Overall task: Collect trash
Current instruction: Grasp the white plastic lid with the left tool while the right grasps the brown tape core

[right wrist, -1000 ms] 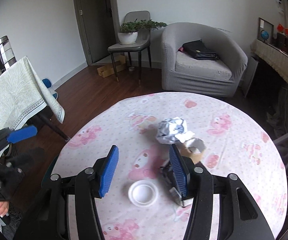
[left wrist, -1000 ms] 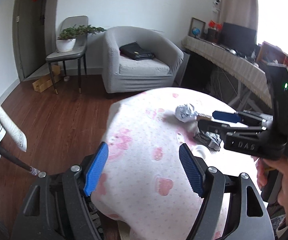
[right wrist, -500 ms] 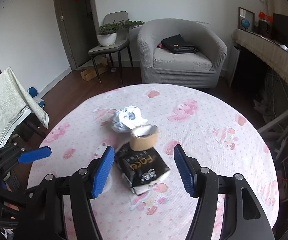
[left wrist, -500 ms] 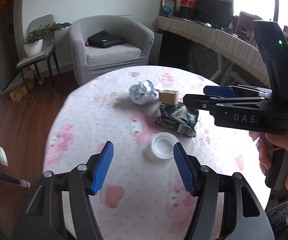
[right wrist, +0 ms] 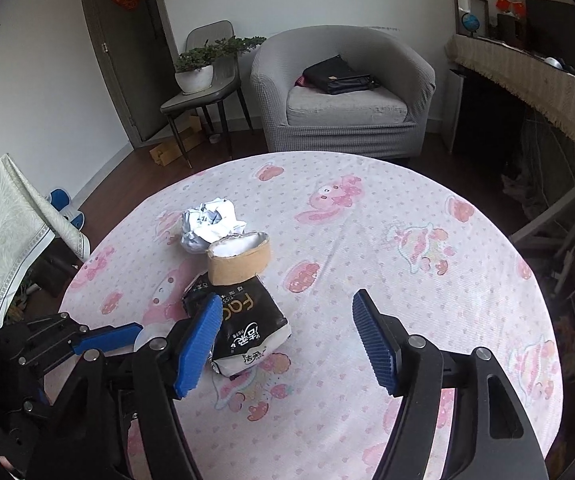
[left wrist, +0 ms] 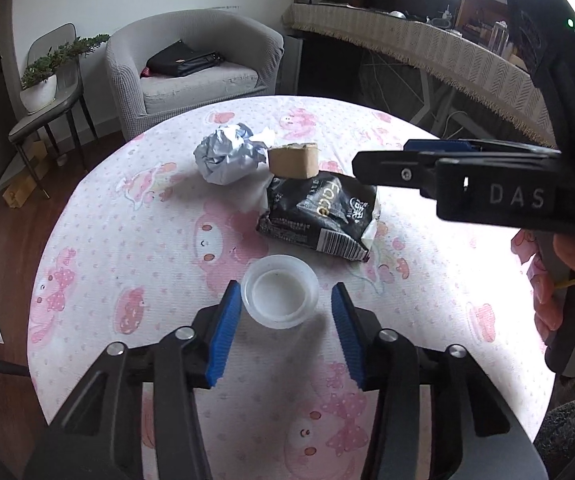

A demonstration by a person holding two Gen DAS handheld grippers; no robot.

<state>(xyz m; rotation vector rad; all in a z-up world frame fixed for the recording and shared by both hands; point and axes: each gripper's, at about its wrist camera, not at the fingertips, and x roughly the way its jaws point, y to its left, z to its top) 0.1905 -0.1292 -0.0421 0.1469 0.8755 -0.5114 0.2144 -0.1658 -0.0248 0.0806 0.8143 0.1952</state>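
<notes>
On the round table with a pink cartoon cloth (left wrist: 135, 240) lie a white plastic lid (left wrist: 280, 296), a black tissue wrapper (left wrist: 319, 212), a brown cardboard roll core (left wrist: 293, 159) and a crumpled silver-white paper ball (left wrist: 225, 154). My left gripper (left wrist: 285, 330) is open, its blue pads on either side of the lid, apart from it. My right gripper (right wrist: 289, 346) is open and empty, above the table beside the wrapper (right wrist: 239, 324); it shows at the right of the left wrist view (left wrist: 439, 164). The core (right wrist: 238, 258) and ball (right wrist: 209, 226) sit behind the wrapper.
A grey armchair (right wrist: 343, 96) with a black bag stands behind the table. A chair with a potted plant (right wrist: 199, 72) is at the back left. A long cloth-covered desk (left wrist: 427, 52) runs along the right. A second table with a pale cloth (right wrist: 3, 216) is at the left.
My left gripper has swung over the table and down to the white lid, now between its pads. My right gripper has moved right, past the wrapper.
</notes>
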